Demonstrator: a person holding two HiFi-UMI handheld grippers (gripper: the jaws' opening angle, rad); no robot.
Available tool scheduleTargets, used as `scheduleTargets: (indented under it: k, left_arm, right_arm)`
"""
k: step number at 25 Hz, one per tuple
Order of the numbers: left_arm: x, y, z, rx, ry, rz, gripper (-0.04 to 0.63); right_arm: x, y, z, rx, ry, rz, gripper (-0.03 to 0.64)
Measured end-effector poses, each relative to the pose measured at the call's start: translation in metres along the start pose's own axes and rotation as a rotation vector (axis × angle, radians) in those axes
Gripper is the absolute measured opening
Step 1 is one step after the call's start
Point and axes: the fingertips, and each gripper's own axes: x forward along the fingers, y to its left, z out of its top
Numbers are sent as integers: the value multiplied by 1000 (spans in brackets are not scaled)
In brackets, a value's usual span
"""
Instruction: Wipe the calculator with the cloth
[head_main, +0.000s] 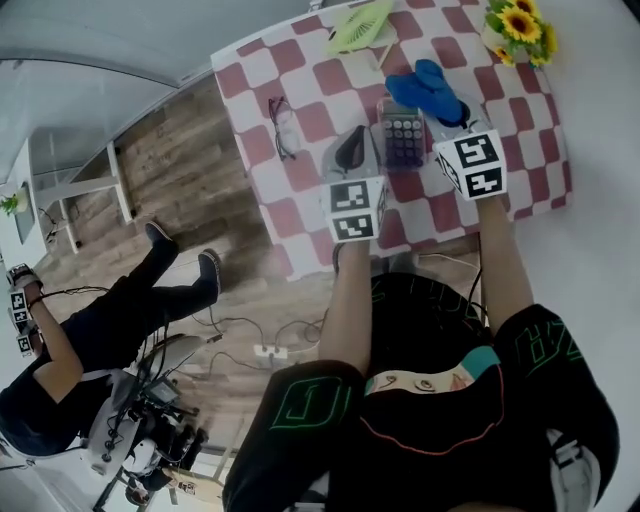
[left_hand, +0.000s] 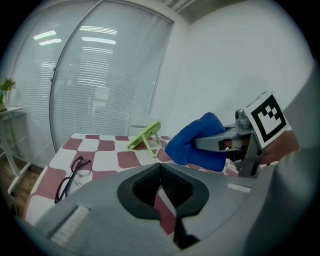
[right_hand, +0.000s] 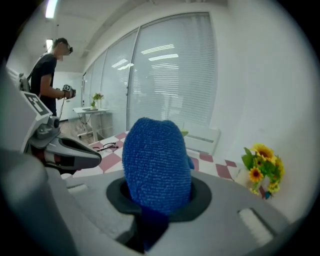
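The calculator (head_main: 403, 135) lies flat on the checkered table (head_main: 300, 75), dark with rows of keys. Just beyond it hangs the blue cloth (head_main: 428, 88), and my right gripper (head_main: 446, 106) is shut on it. In the right gripper view the cloth (right_hand: 156, 162) bulges up out of the jaws and hides the fingertips. My left gripper (head_main: 349, 152) is just left of the calculator, shut with nothing in it. From the left gripper view (left_hand: 160, 172) the cloth (left_hand: 197, 140) shows in the right gripper's fingers (left_hand: 217, 142). The calculator is hidden in both gripper views.
Black glasses (head_main: 281, 125) lie left of the calculator. A green folding stand (head_main: 362, 25) sits at the table's far side, sunflowers (head_main: 520, 25) at the far right corner. Another person (head_main: 60, 350) stands on the wooden floor to the left.
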Motion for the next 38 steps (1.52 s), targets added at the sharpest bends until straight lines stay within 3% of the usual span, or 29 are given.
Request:
scheduleTargets:
  k: [6,12,16,38]
  left_arm:
    - [11,13,-1,-16,9,-13,10]
    - [20,16,0,-13,12,-24,11]
    - [22,18,-3,-24,28,-26,11]
    - [1,22,-7,-37,-1,25,10]
  right_arm:
    - [31,9,4,-213,74,-20,98]
    - [49,31,-26,-433,212,38,98]
    - [49,45,-39,-451,231,83,101]
    - [23,77,-62,-574,239,128,109]
